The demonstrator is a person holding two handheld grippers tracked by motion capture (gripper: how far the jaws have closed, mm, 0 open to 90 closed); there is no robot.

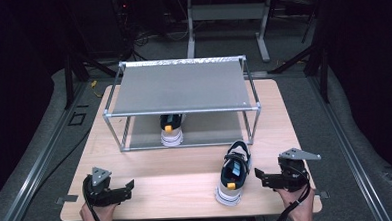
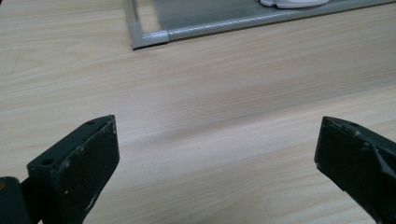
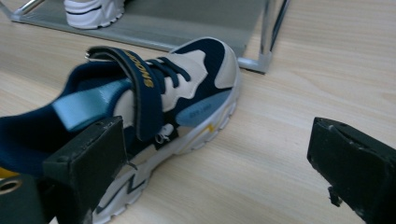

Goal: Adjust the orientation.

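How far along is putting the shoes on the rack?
Done: one shoe sits on the rack's lower shelf. In hand: nothing; the right claw stands open beside the second shoe on the table, and the left claw is open. Left: shelving that shoe.
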